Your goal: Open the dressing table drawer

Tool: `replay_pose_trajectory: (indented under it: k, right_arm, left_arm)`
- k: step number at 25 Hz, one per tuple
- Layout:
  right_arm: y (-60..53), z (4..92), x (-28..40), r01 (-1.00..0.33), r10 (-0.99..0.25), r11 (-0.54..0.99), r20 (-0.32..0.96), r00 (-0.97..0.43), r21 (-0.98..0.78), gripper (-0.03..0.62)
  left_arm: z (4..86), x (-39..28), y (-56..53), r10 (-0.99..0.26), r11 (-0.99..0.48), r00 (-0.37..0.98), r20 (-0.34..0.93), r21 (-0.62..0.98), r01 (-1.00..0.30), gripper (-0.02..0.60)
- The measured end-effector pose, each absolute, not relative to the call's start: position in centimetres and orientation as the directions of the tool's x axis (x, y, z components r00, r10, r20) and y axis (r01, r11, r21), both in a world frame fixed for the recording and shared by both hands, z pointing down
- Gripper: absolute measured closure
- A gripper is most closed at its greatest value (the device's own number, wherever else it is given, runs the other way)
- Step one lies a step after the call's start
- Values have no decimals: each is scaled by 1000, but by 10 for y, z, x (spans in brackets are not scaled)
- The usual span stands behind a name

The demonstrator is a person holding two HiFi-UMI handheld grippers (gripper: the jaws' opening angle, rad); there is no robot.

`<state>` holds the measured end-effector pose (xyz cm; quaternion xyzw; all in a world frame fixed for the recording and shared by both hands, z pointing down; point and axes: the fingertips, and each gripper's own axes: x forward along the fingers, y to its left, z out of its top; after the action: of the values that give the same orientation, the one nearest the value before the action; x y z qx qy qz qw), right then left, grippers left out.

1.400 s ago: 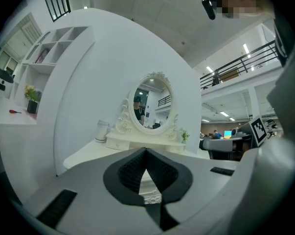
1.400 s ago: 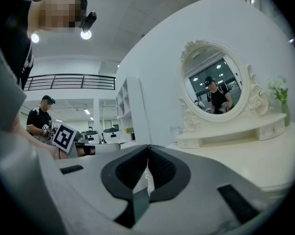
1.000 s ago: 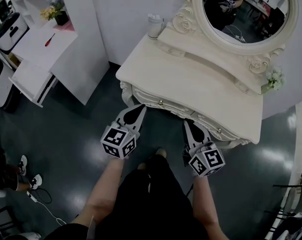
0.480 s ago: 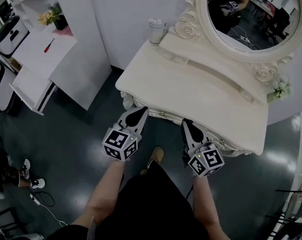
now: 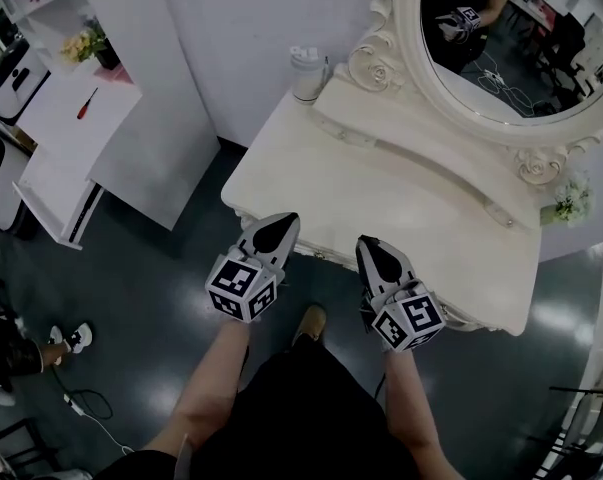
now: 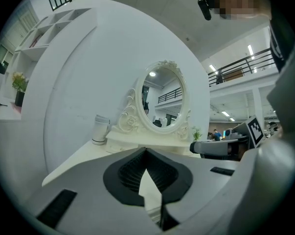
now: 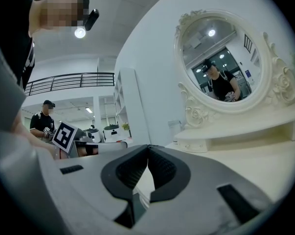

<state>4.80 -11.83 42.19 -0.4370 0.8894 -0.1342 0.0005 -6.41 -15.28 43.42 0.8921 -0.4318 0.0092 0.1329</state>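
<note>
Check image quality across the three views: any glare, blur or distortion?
Head view: sharp but dim; glare patches on the glossy dark floor. Left gripper view: heavy fisheye, black corners, the plain white wall bows. Right gripper view: same fisheye; bright round light flares; cream-framed oval mirror is crisp.

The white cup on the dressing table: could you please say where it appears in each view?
Head view: white cup top centre, left of the oval mirror.
Left gripper view: left of centre, by the mirror.
Right gripper view: small, near centre.
Shared landmark: the mirror.
</note>
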Motion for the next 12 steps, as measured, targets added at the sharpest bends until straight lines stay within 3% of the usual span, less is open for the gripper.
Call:
replay_pose_trajectory:
  k: [12]
  right_arm:
    - [-187,431,76,-771,-772,582,122,-624,-256,588]
  left_arm:
    - [445,-30,-221,-753,-600,637,167,225,-768,580]
